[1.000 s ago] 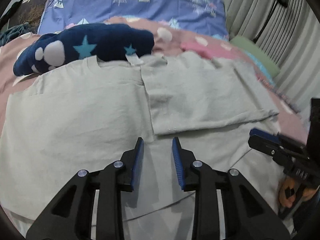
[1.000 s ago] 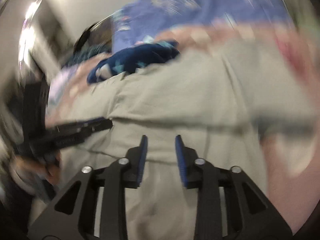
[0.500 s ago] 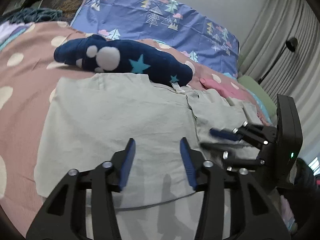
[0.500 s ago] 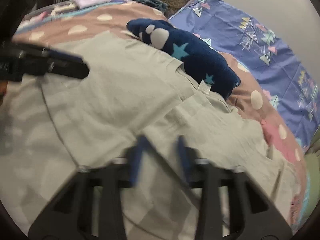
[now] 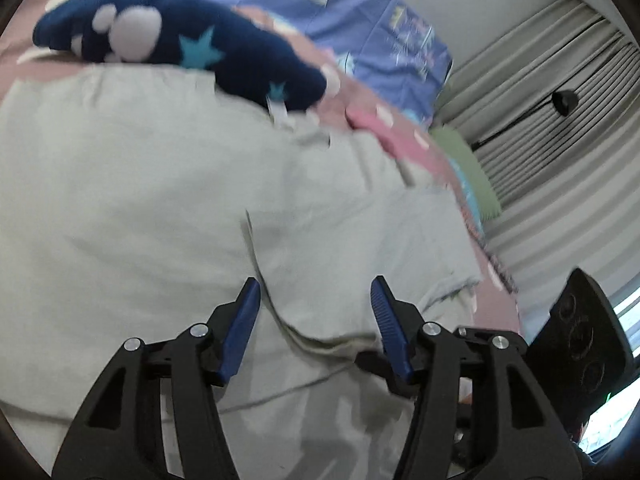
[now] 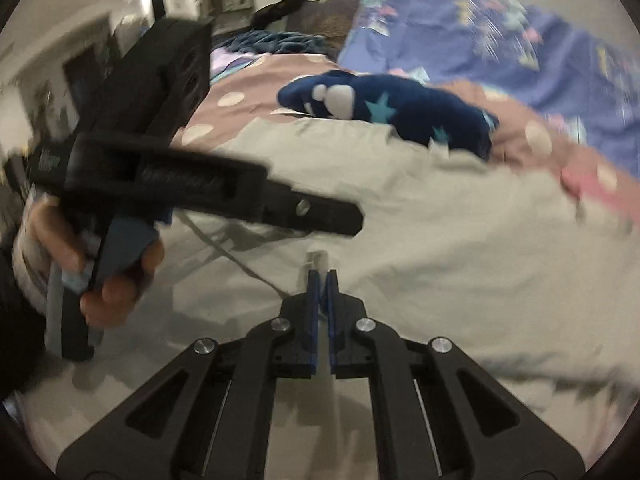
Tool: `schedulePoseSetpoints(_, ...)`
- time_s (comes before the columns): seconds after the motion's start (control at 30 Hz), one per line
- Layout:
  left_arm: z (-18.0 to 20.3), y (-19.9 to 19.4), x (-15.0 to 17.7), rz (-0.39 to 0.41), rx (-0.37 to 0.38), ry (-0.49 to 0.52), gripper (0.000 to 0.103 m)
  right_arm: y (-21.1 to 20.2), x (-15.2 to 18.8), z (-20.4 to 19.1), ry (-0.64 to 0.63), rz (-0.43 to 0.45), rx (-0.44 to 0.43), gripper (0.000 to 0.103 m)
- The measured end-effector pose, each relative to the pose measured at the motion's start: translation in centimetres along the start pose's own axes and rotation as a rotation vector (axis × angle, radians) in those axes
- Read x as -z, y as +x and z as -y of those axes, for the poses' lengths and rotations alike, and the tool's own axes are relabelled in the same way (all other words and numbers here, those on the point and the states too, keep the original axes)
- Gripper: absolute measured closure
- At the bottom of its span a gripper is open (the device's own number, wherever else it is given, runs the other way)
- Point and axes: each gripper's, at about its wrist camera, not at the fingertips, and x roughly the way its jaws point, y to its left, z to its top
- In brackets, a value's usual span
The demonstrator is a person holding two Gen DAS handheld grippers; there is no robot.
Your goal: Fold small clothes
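Seeing my left gripper (image 5: 314, 304) spread, jaws just opening over the shirt (image 5: 140, 200); right gripper (image 6: 320, 280) pinches its fabric; plush (image 5: 180, 40) lies upper left.

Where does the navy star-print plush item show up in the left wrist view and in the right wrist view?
Left wrist: navy plush lies upper left, at the far edge of the grey shirt.
Right wrist: navy plush sits upper centre-right, past the same shirt.
Shared landmark: the blue patterned pillow behind it.
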Motion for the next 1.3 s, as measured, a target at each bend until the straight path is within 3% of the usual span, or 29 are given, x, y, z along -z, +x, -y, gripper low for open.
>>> schedulePoseSetpoints(0.2,0.7,1.4,-0.6,0.003,-0.079,0.005,0.044,-1.4,0.6,0.4,0.043,0.045,-0.046,0.099)
schedulePoseSetpoints(0.33,0.9,2.4,-1.3,0.017,-0.108,-0.018,0.030,-2.6,0.6,0.4,0.057,0.082,-0.056,0.099)
schedulePoseSetpoints(0.43,1.8,2.6,-1.4,0.023,-0.145,0.003,0.029,-3.8,0.7,0.6,0.082,0.111,-0.060,0.099)
schedulePoseSetpoints(0.47,2.0,2.7,-1.5,0.030,-0.147,0.012,0.037,-4.0,0.6,0.8,0.092,0.117,-0.067,0.099)
schedulePoseSetpoints(0.53,2.3,3.0,-1.9,0.015,-0.126,0.022,0.102,-4.1,0.6,0.8,0.090,0.119,-0.065,0.099)
schedulePoseSetpoints(0.67,4.6,1.1,-3.3,0.106,-0.140,0.114,0.102,-3.9,0.5,0.5,0.080,0.111,-0.068,0.098)
schedulePoseSetpoints(0.73,5.9,-0.3,-3.9,0.144,-0.162,0.164,0.102,-4.3,0.6,0.5,0.075,0.119,-0.071,0.086)
schedulePoseSetpoints(0.8,6.9,-1.9,-4.8,0.173,-0.200,0.220,0.102,-5.0,0.8,1.1,0.084,0.128,-0.052,0.066)
schedulePoseSetpoints(0.87,7.1,-3.5,-5.5,0.201,-0.249,0.264,0.102,-5.6,1.4,2.5,0.101,0.121,0.005,0.071)
schedulePoseSetpoints(0.93,7.0,-4.4,-5.9,0.217,-0.284,0.283,0.102,-5.5,2.2,4.4,0.135,0.087,0.077,0.086)
schedulePoseSetpoints(1.0,6.4,-5.0,-6.2,0.225,-0.315,0.288,0.102,-4.8,3.8,7.4,0.237,0.042,0.169,0.088)
schedulePoseSetpoints(1.03,5.9,-5.1,-6.2,0.224,-0.324,0.284,0.102,-4.5,4.6,8.9,0.300,0.020,0.219,0.103)
schedulePoseSetpoints(1.13,4.2,-5.0,-6.1,0.204,-0.378,0.272,0.102,-4.9,6.4,12.3,0.504,0.047,0.110,0.103)
schedulePoseSetpoints(1.3,1.6,-7.4,-6.4,0.221,-0.471,0.248,0.102,-5.0,6.6,11.4,0.474,0.045,0.145,0.103)
